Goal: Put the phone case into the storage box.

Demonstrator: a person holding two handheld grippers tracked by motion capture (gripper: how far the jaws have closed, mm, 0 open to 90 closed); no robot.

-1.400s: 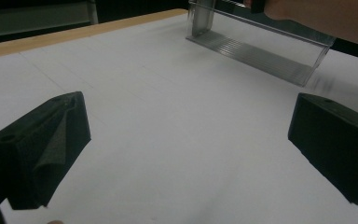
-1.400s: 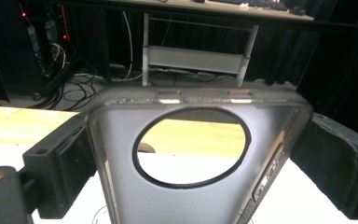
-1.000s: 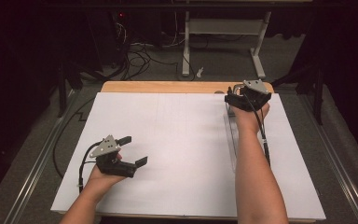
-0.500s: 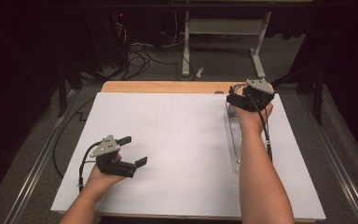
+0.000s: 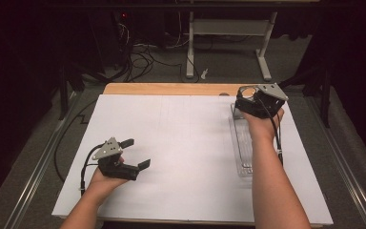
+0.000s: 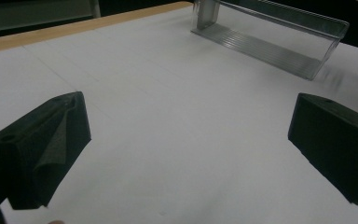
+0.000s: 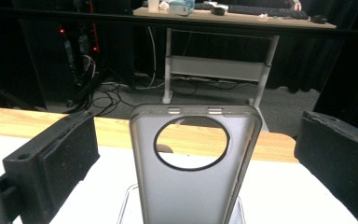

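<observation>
**Phone case standing in the tray, right tongs open on either side of it**

The tabletop [image 5: 186, 157] is covered by a white sheet, with a strip of bare wood showing along its far edge. On the right side of the sheet lies a long clear plastic tray [image 5: 242, 143], running from the far edge back toward the person; in the left gripper view the same tray [image 6: 270, 39] shows with a ribbed floor and thin upright walls.

At the far end of the tray stands a grey phone case [image 7: 193, 172], upright, its large round camera hole near the top and two small slots along the upper rim. Its foot seems to sit inside the tray, though the lower edge is cut off in the right gripper view.

The right tongs [image 5: 248, 102] hover over that far end of the tray. The jaws are spread wide, one on each side of the case, with clear gaps between; they grip nothing.

The left tongs [image 5: 136, 153] are held low over the near left part of the sheet, well apart from the tray. Their jaws stand wide too, with only white sheet between them.
</observation>
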